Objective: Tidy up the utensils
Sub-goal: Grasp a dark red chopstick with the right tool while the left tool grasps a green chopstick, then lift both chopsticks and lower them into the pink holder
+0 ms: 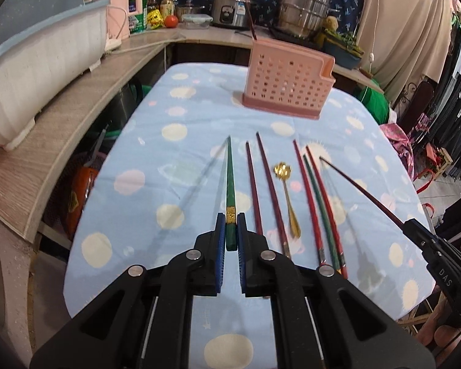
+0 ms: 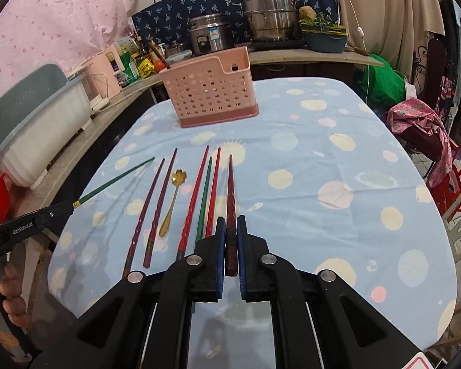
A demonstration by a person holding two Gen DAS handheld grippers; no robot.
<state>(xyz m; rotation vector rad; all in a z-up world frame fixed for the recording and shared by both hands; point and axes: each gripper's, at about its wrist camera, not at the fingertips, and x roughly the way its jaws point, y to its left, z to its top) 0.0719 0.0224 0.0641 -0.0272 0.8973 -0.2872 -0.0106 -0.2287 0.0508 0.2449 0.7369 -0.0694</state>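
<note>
My left gripper (image 1: 231,216) is shut on a green chopstick (image 1: 229,181) with a gold band, held above the cloth and pointing away. My right gripper (image 2: 231,220) is shut on a dark maroon chopstick (image 2: 230,190), also lifted. Each gripper shows in the other's view: the right gripper (image 1: 407,223) at the right edge, the left gripper (image 2: 67,206) at the left. On the blue dotted tablecloth (image 1: 353,141) lie several red, maroon and green chopsticks (image 1: 313,203) and a gold spoon (image 1: 289,196). A pink perforated utensil holder (image 1: 287,78) stands at the far end, with one chopstick in it.
A white and grey dish rack (image 1: 40,58) sits on the wooden counter (image 1: 76,107) at left. Pots (image 2: 267,12), a rice cooker (image 2: 209,35), bottles and a tomato line the back counter. A pink cloth (image 2: 421,123) lies on a chair at right. A person's hand (image 2: 12,295) shows at lower left.
</note>
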